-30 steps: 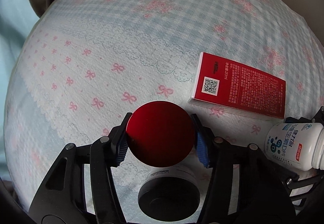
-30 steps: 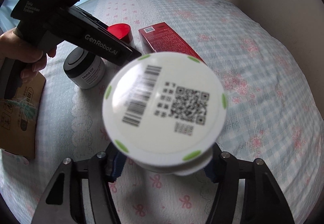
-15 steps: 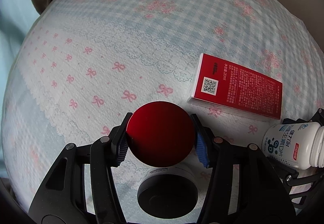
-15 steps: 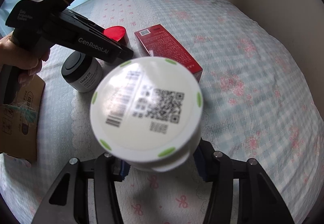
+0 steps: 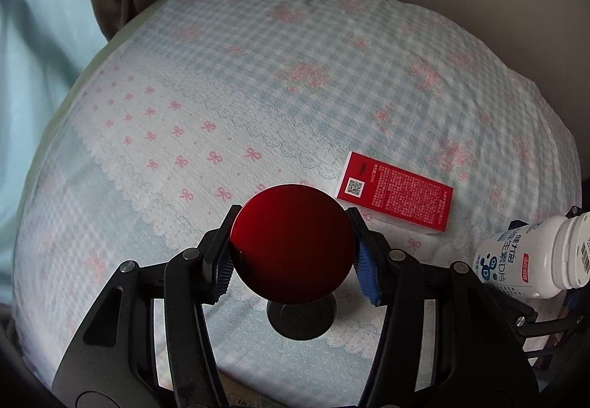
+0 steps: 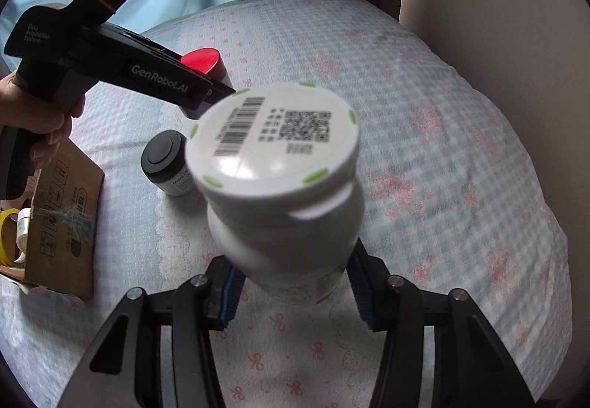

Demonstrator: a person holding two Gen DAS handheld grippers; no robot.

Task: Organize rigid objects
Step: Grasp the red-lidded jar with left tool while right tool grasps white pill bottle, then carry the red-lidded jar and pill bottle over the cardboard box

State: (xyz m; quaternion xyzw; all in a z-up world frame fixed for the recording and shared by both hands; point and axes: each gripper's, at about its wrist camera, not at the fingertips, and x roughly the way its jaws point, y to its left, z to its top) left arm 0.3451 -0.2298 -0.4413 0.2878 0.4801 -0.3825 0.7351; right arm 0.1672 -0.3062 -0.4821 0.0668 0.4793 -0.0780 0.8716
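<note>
Left wrist, tongs (image 5: 293, 253) gripping red-lidded jar (image 5: 293, 242), right tongs (image 6: 295, 291) seemingly clamping white bottle (image 6: 284, 194)

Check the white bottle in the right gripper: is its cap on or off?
On. The white bottle wears its flat cap, printed with barcode and QR code, above the neck; the right gripper clamps its body.

We count two grippers: the left gripper (image 5: 293, 253) clamps one red-lidded jar (image 5: 291, 242), and the right gripper (image 6: 295, 288) clamps one white bottle (image 6: 284, 186). Below the left gripper's fingers stands one black-lidded jar (image 5: 300, 319). Ahead and to the right of the left gripper lies one red box (image 5: 396, 201). To the left of the right gripper we see one cardboard box (image 6: 61, 223), with two rolls of tape (image 6: 14, 229) at its far left edge. One hand (image 6: 33, 113) shows, holding the left gripper's handle. One patterned cloth (image 5: 258, 83) lies under it all.
</note>
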